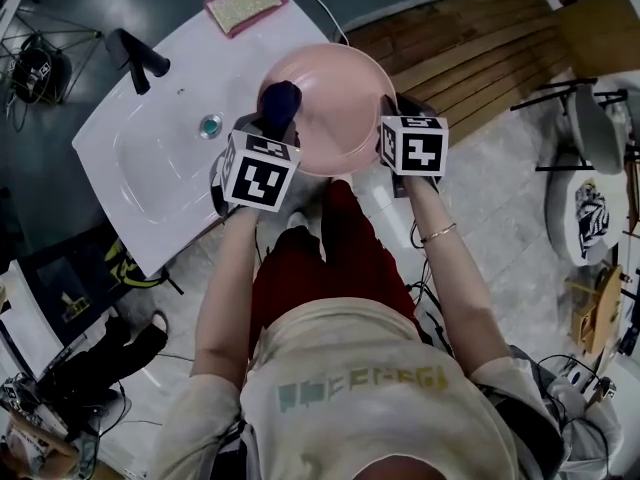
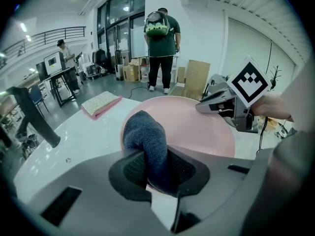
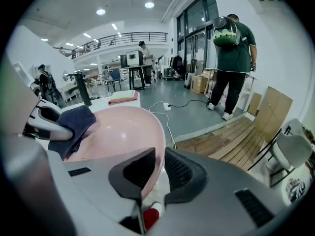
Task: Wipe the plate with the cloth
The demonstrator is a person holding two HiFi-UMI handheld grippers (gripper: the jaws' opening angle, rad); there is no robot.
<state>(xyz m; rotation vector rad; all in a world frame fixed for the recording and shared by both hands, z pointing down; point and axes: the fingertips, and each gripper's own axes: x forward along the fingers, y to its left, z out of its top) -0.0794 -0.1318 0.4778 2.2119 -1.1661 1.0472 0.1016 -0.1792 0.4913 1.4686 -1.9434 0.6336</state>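
Observation:
A pink plate [image 1: 340, 103] is held in the air above the white sink counter's edge. My right gripper [image 1: 392, 118] is shut on its right rim; in the right gripper view the rim [image 3: 156, 154] runs between the jaws [image 3: 158, 173]. My left gripper [image 1: 268, 123] is shut on a dark blue cloth [image 1: 281, 101], which rests against the plate's left side. In the left gripper view the cloth [image 2: 147, 141] bulges out from between the pads [image 2: 155, 173], with the plate [image 2: 197, 129] behind it. The right gripper view shows the cloth [image 3: 74, 124] on the plate's inner face [image 3: 118, 132].
A white sink counter [image 1: 150, 158] with a drain [image 1: 210, 125] and a black tap [image 1: 135, 56] lies below left. A pink sponge pad [image 1: 243, 1] sits at its far end. Wooden decking [image 1: 470, 43], chairs and cables surround the spot. People stand in the background [image 2: 161, 48].

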